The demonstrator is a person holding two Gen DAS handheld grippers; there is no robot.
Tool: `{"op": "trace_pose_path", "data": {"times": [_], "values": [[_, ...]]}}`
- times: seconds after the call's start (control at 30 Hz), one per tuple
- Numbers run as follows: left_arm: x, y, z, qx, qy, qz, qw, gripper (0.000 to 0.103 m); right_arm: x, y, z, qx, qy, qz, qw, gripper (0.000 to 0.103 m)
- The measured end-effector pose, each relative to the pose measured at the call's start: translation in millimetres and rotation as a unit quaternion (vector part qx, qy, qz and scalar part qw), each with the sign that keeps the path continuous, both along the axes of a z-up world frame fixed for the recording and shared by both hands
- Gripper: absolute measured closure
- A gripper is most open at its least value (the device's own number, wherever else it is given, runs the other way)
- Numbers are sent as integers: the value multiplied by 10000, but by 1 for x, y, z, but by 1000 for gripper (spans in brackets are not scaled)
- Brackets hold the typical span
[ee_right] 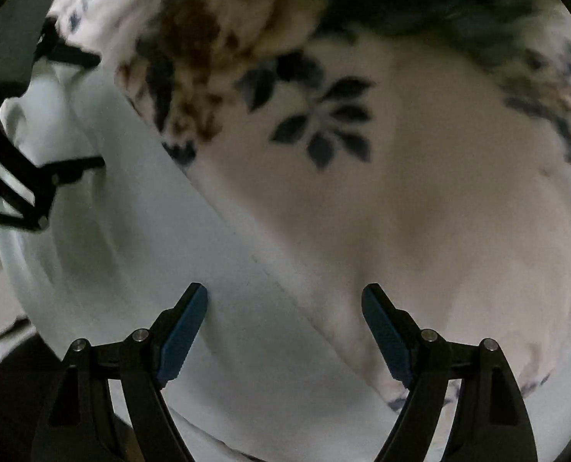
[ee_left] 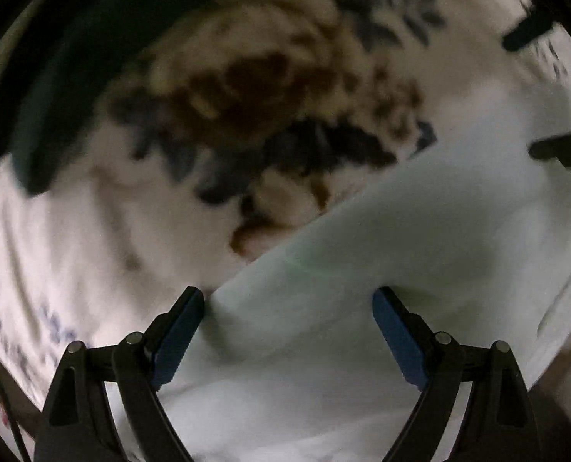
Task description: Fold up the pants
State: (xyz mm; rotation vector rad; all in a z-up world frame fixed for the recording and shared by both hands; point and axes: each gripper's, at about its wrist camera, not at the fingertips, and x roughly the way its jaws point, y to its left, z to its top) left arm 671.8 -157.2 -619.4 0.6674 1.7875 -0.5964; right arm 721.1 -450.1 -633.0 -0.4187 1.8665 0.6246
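Pale, almost mint-white cloth fills the lower right of my left wrist view: the pants [ee_left: 420, 254], lying on a cream sheet [ee_left: 54, 254] printed with brown blooms and dark blue leaves. My left fingers [ee_left: 289, 300] stand wide apart with nothing clamped; the left-hand blue pad sits right at the pants' diagonal edge, the other over the pale cloth. Whether either pad touches, I cannot tell through the blur. At the right rim of this view two dark tips of my right fingers [ee_left: 547, 88] poke in over the pants.

The right wrist view turns it around: the pants [ee_right: 104, 238] fill the left and lower centre, and the flowered sheet [ee_right: 458, 211] takes the right, with a sharp blue leaf spray [ee_right: 324, 123] that the other view only smears. My right fingers [ee_right: 285, 296] are spread wide too, empty, straddling the pants' edge. My left fingers [ee_right: 92, 107] show at the far left, above bunched cloth.
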Motion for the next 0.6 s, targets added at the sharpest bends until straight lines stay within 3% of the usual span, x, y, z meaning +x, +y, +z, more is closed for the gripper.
{"op": "trace_pose_path", "data": {"times": [0.07,0.17,0.2,0.23,0.27,0.33,0.37,0.6], "values": [[3,-4,-7,-47,181,-222,9996,14,-1,10,-14,-56,235,172,9996,18],[8,-6,-6,-246,256,-196,9992,42,-3,4,-18,-34,259,177,9995,19],[7,-7,-4,-312,259,-173,9990,56,-6,-3,-15,33,227,176,9996,21],[6,-8,0,-378,224,-176,9989,69,-8,-3,-12,94,175,197,9996,34],[3,-9,5,-427,162,-225,9987,74,-15,0,-6,181,126,179,9996,56],[-6,-9,12,-452,-16,-208,9988,85,-27,-3,9,244,-119,161,9995,81],[-9,-8,16,-453,-124,-183,9987,86,-36,-5,16,271,-244,206,9991,92],[-53,5,78,-751,-972,252,9921,89,-84,-28,80,256,-1325,-182,9907,94]]}}
